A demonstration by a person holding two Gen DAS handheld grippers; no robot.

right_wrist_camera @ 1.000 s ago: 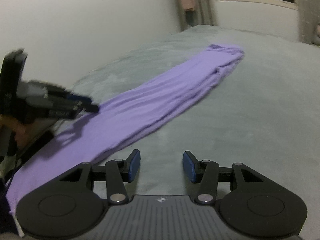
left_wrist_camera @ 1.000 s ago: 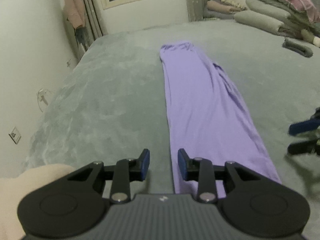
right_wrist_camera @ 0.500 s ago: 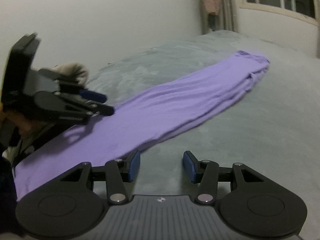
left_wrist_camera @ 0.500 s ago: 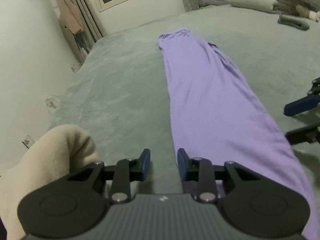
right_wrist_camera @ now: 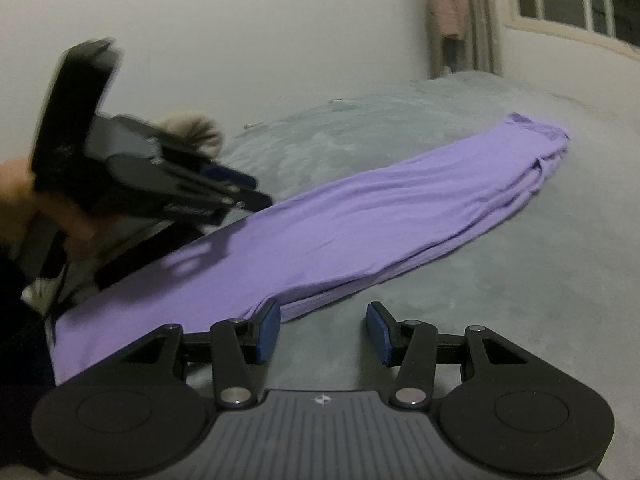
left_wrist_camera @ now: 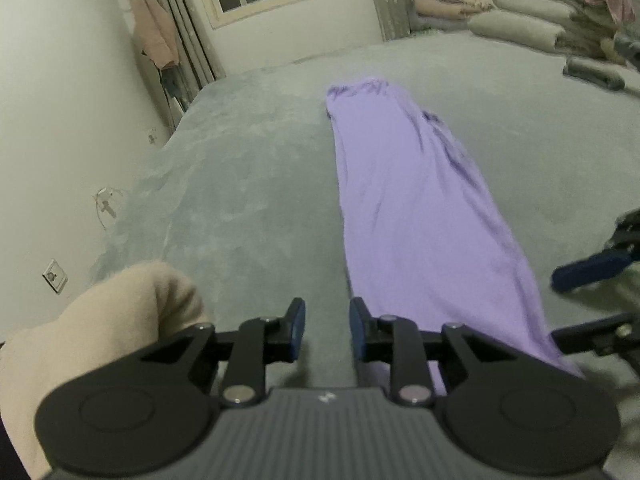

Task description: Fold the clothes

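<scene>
A purple garment point(left_wrist_camera: 416, 216), folded into a long narrow strip, lies flat on the grey bed point(left_wrist_camera: 248, 184) and runs away from me. My left gripper point(left_wrist_camera: 326, 322) hovers at the strip's near left edge, open by a narrow gap, with nothing between its fingers. In the right wrist view the garment point(right_wrist_camera: 360, 232) crosses the frame diagonally. My right gripper point(right_wrist_camera: 324, 334) stands open at its near long edge, left pad just touching the fabric. The left gripper point(right_wrist_camera: 256, 192) hangs over the strip's near end, casting a shadow on it.
Stacked pillows and quilts point(left_wrist_camera: 552, 12) sit at the bed's far right, with a rolled grey item point(left_wrist_camera: 596, 74) in front. A wall with a socket point(left_wrist_camera: 54, 276) borders the bed's left edge. A cream sleeve point(left_wrist_camera: 132, 312) is beside my left gripper. Window and curtains stand behind.
The left view tilted up and its finger gap narrowed slightly. The right gripper moved closer to the garment's long edge. The garment has not moved.
</scene>
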